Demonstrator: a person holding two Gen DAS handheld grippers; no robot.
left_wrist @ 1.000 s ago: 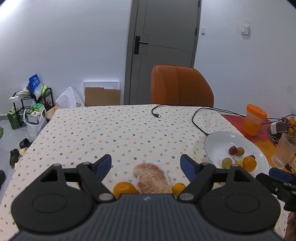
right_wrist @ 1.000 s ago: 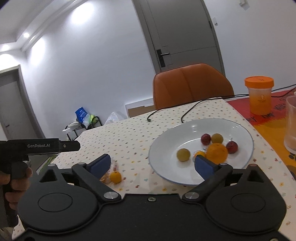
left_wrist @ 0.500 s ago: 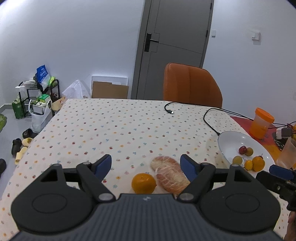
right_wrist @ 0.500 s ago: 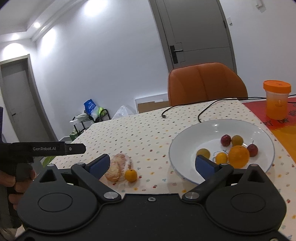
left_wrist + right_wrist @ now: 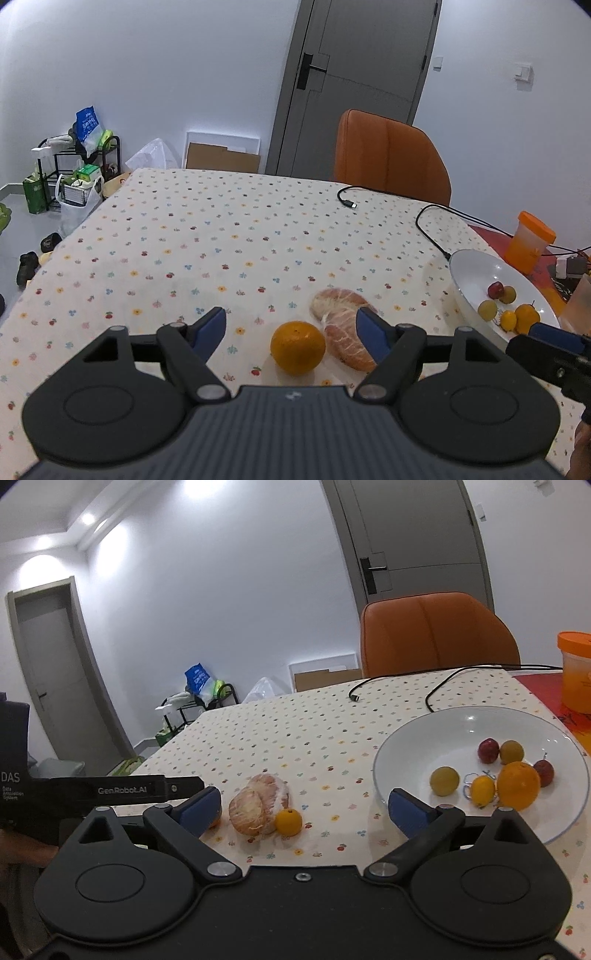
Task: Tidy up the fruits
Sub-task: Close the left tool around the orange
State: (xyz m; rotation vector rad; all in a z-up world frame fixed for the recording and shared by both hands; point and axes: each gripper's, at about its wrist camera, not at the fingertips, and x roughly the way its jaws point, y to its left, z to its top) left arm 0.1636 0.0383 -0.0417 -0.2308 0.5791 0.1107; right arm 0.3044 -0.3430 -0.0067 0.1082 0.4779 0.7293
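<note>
An orange (image 5: 297, 348) lies on the dotted tablecloth between the open fingers of my left gripper (image 5: 291, 330), nearer the right one. A wrapped peeled pomelo (image 5: 343, 329) lies just right of it, partly behind the right fingertip (image 5: 371, 334). In the right wrist view the pomelo (image 5: 258, 804) and a small orange (image 5: 289, 822) sit between the open fingers of my right gripper (image 5: 308, 808), which holds nothing. The white plate (image 5: 413, 746) holds a big orange (image 5: 518, 785), yellow and red small fruits. The plate (image 5: 469, 273) shows at right in the left view.
A black cable (image 5: 424, 221) crosses the far table. An orange-lidded cup (image 5: 530, 242) and a clear glass (image 5: 581, 302) stand right of the plate. An orange chair (image 5: 391, 155) is behind the table. The left gripper's body (image 5: 110, 788) shows at the left.
Both cameras have shifted left and pulled back: the orange and pomelo now sit further between the left fingers, and the pomelo has come between the right fingers.
</note>
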